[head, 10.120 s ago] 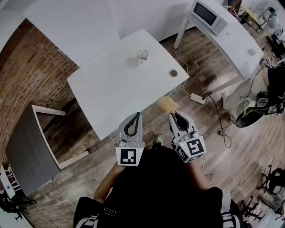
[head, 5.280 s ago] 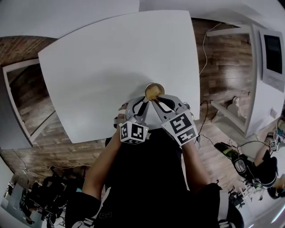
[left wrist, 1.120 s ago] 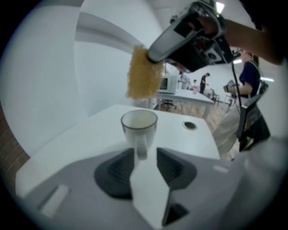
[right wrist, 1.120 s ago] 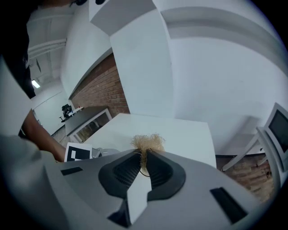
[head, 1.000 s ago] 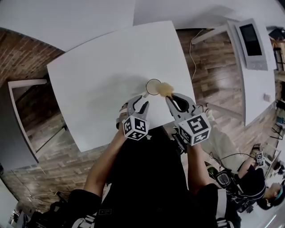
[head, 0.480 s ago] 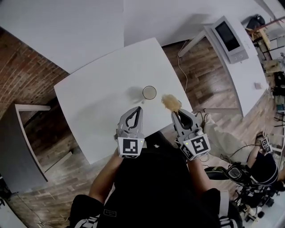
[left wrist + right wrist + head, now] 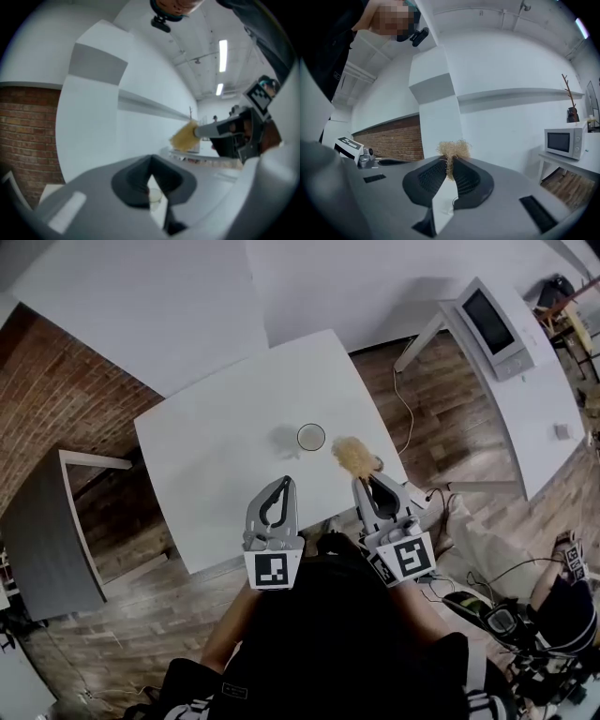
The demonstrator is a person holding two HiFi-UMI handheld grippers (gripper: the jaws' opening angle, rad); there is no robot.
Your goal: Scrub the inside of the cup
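On the white table (image 7: 225,460) the cup (image 7: 311,437) stands upright and alone, ahead of both tongs and touched by neither. From the head view it sits beyond the tip of the left gripper (image 7: 284,482), slightly to that tip's right, with bare tabletop between them. The left jaws are pressed together with nothing in them; its own view shows the closed tips (image 7: 151,163) meeting, and the cup (image 7: 154,196) small and low through the slot beneath them.

The right gripper (image 7: 364,478) is clamped on a tan, fuzzy scrubber (image 7: 354,456), whose tuft pokes out past the tips. In the right gripper view the fibres (image 7: 453,149) stick up from between the closed pads (image 7: 436,176). From above, the scrubber looks just right of the cup, not over its mouth. The left gripper view shows the scrubber (image 7: 185,136) and the right gripper (image 7: 234,136) held high against the wall, well above the cup.
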